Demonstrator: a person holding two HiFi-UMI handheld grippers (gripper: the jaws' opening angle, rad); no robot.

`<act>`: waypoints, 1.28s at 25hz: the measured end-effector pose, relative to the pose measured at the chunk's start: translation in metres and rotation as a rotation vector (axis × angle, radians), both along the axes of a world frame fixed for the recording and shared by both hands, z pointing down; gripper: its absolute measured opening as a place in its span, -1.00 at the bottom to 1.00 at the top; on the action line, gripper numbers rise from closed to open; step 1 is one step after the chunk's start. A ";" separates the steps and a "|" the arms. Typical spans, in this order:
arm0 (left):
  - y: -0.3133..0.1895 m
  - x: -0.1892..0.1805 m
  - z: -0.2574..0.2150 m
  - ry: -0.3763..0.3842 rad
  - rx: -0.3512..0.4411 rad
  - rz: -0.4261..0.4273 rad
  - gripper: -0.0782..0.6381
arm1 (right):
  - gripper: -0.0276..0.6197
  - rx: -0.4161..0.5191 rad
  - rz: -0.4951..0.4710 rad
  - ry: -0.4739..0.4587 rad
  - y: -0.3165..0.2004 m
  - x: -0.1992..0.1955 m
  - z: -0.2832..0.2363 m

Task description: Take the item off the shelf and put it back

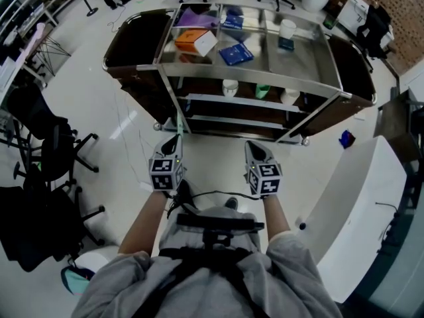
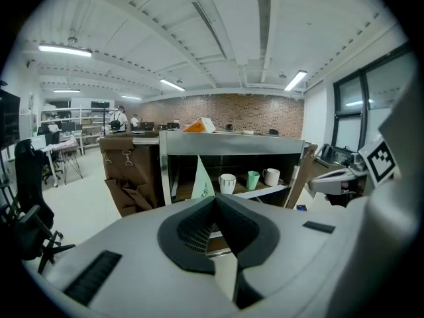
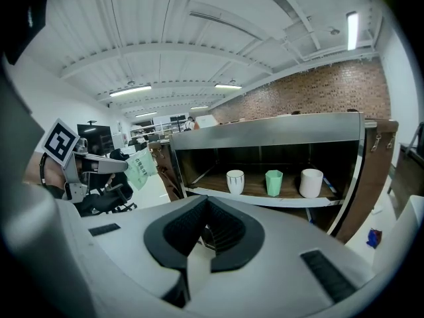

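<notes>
Grippers: your left gripper (image 1: 173,142) and right gripper (image 1: 254,148) were both closed and empty, short of the cart (image 3: 265,130).
Item: probably the green cup (image 3: 273,182), on the cart's middle shelf between white cup (image 3: 235,181) and mug (image 3: 311,183).
Risk: reaching in with closed jaws could topple the neighbours.

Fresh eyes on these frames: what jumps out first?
The steel cart fills the top of the head view, with an orange box on top. Three cups stand in a row on its middle shelf: dark-rimmed white cup, green cup, plain white cup. Left gripper and right gripper hang before it, both shut and empty.
</notes>
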State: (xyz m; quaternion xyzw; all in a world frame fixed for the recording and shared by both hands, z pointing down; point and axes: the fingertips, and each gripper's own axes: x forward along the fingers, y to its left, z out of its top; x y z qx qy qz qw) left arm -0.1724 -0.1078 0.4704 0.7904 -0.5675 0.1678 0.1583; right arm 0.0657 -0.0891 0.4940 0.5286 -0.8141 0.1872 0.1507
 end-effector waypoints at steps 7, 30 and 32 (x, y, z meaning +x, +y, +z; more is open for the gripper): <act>-0.030 0.016 0.013 0.049 -0.006 0.028 -0.76 | -0.89 -0.010 -0.069 0.013 -0.017 -0.026 0.006; -0.181 0.029 0.124 0.640 -0.110 -0.037 -0.76 | -0.89 -0.009 -0.188 0.084 -0.135 -0.088 0.057; -0.192 0.030 0.130 0.682 -0.114 -0.045 -0.76 | -0.89 -0.019 -0.181 0.090 -0.144 -0.089 0.065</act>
